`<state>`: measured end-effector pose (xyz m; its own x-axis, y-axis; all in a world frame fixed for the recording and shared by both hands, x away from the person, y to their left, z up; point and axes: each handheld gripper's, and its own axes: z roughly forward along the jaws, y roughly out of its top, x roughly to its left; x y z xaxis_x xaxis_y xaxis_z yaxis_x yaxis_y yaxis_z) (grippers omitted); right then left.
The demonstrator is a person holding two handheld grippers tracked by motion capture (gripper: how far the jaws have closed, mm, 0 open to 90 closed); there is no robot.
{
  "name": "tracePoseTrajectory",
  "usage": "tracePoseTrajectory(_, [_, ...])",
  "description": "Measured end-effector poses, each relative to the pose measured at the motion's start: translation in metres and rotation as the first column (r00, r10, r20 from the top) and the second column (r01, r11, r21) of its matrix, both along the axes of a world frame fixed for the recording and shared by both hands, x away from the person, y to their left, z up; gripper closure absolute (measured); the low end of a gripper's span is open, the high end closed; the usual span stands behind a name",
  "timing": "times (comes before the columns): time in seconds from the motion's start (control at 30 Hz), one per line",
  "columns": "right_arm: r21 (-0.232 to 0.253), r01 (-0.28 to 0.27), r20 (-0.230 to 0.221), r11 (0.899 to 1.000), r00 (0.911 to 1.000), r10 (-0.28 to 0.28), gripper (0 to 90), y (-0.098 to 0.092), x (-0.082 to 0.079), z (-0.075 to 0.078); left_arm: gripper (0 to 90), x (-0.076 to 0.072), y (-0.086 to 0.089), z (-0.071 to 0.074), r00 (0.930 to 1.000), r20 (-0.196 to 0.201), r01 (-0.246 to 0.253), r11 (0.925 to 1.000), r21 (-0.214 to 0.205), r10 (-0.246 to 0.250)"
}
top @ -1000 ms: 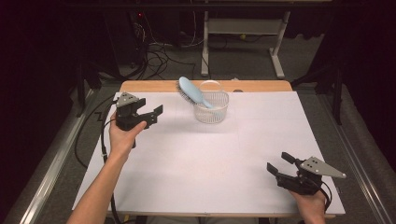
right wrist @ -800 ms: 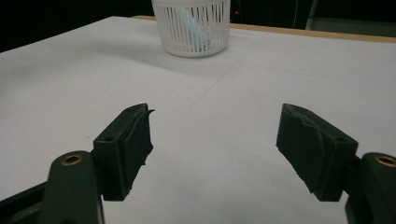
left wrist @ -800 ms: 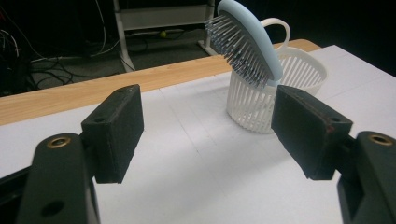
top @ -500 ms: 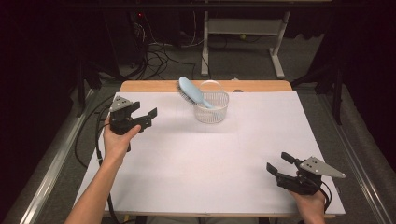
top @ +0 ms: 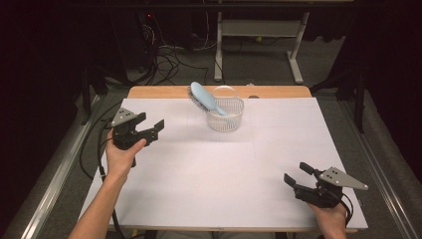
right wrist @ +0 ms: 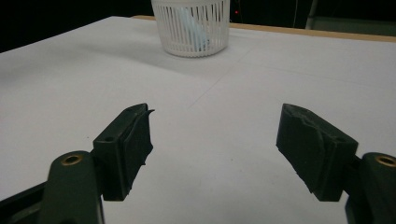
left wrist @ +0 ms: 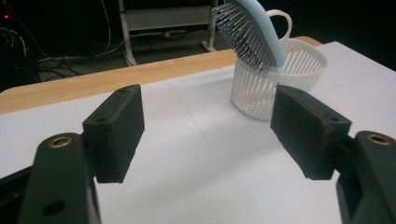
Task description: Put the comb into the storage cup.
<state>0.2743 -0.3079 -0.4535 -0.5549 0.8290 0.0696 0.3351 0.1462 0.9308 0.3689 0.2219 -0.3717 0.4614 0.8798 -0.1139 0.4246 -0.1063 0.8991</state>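
Light blue hairbrush (top: 205,98) standing handle-down in a white slotted basket (top: 226,118), at about twelve o'clock on the white table sheet (top: 224,174), bristled head leaning out over the rim toward ten o'clock. Same brush seen from the left gripper view (left wrist: 254,32) with bristles facing the camera, basket (left wrist: 280,86) just behind the right-hand jaw. Left gripper (top: 149,128) at nine o'clock, held above the sheet, jaws spread apart with nothing between them, aimed toward the basket and well apart from it. Right gripper (top: 297,178) at five o'clock near the front edge, jaws likewise parted and empty, basket (right wrist: 192,25) far ahead.
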Motion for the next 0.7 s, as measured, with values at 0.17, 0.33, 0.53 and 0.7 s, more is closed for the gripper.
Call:
tracePoseTrajectory(0.17, [0.003,0.003,0.002,1.0,1.0,-0.003,26.9,-0.001,0.0,0.0,26.9,-0.004,0.002,-0.001,1.0,0.004,-0.004,1.0,-0.009,0.004])
tracePoseTrajectory(0.33, [0.001,0.003,0.009,1.0,1.0,-0.003,27.2,0.0,0.0,0.0,26.9,-0.01,0.003,-0.002,1.0,0.008,0.004,1.0,-0.008,-0.004])
tracePoseTrajectory(0.53, [0.003,0.006,0.008,1.0,0.9999,-0.006,27.2,-0.001,0.0,0.0,26.9,-0.015,0.005,-0.003,0.9999,0.014,0.001,1.0,-0.004,-0.001])
tracePoseTrajectory(0.7, [0.004,0.006,0.008,1.0,0.9999,-0.006,27.2,-0.001,0.0,0.0,26.9,-0.018,0.007,-0.003,0.9998,0.019,-0.001,1.0,0.001,0.001])
